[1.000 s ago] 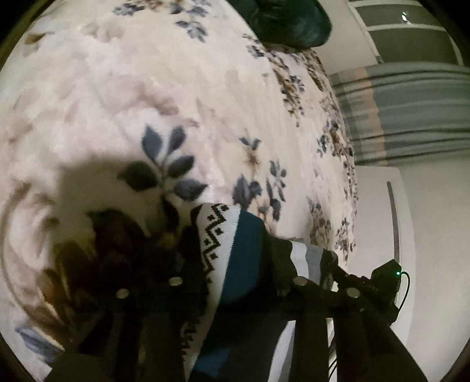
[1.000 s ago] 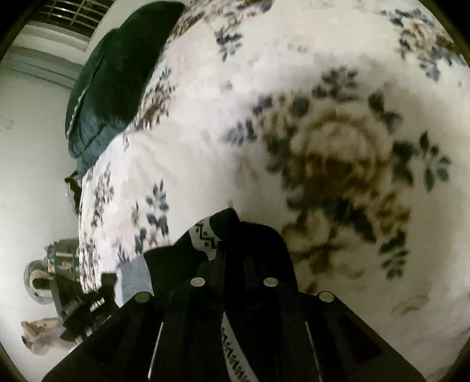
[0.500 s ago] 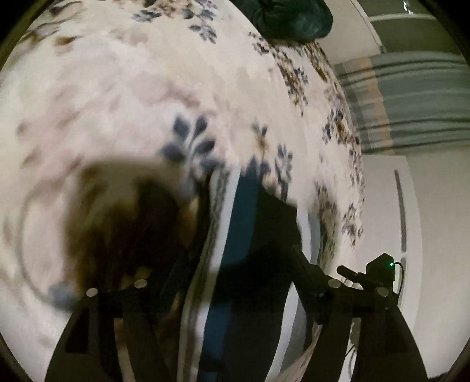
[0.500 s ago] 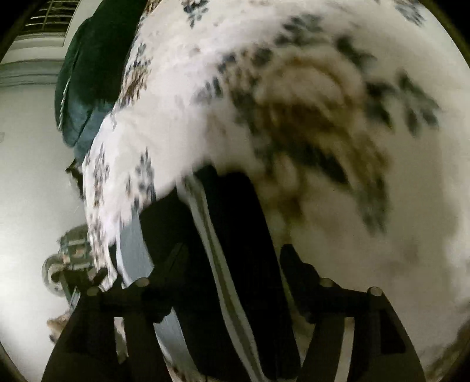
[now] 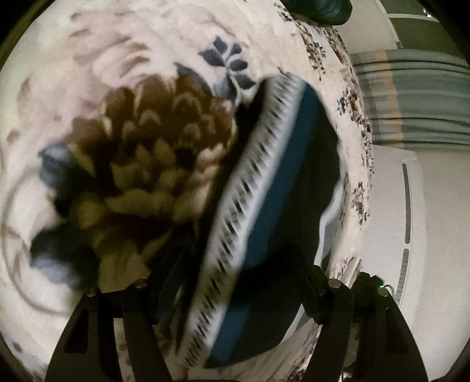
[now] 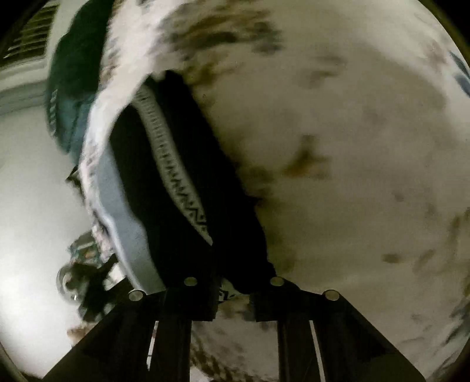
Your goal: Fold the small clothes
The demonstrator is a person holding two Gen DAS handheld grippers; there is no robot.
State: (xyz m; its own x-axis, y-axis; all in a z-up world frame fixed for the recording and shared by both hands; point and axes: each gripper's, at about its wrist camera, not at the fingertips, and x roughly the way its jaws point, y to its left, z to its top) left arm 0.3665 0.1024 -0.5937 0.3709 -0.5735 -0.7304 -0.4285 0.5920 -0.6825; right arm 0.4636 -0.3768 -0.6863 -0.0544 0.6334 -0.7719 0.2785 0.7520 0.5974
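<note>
1. Left wrist view: the left gripper [image 5: 232,282] shows at 6 o'clock, and its two black fingers [image 5: 317,282] stand wide apart.
2. A long striped cloth [image 5: 264,211] lies between them. It runs from 6 o'clock up to about 1 o'clock.
3. The cloth has a white band with small black marks, a blue band and a black part.
4. The fingers are let go. I see no pad that presses on the cloth.
5. The cloth lies on a soft white blanket [image 5: 117,50] with flowers on it.
6. A big brown flower [image 5: 152,164] is at 9 o'clock, just beside the cloth.
7. Small blue leaves [image 5: 232,58] are at 12 o'clock.
8. A dark green pillow [image 5: 320,10] sits at the top, at 1 o'clock.
9. A grey curtain [image 5: 411,97] hangs at 2 o'clock, past the blanket's edge.
10. Right wrist view: the right gripper [image 6: 233,299] shows at 6 o'clock. This picture is blurry.
11. Its jaws are closing. The gap between them is small now.
12. The near end of the cloth [image 6: 182,182] reaches down to the fingers [image 6: 191,302]. It is too dark and blurry to tell if they pinch it.
13. Here the cloth runs from 6 o'clock up to 11 o'clock, black with a white zigzag band.
14. The blanket [image 6: 352,132] fills the right side.
15. The pillow [image 6: 73,88] is at 10 o'clock.
</note>
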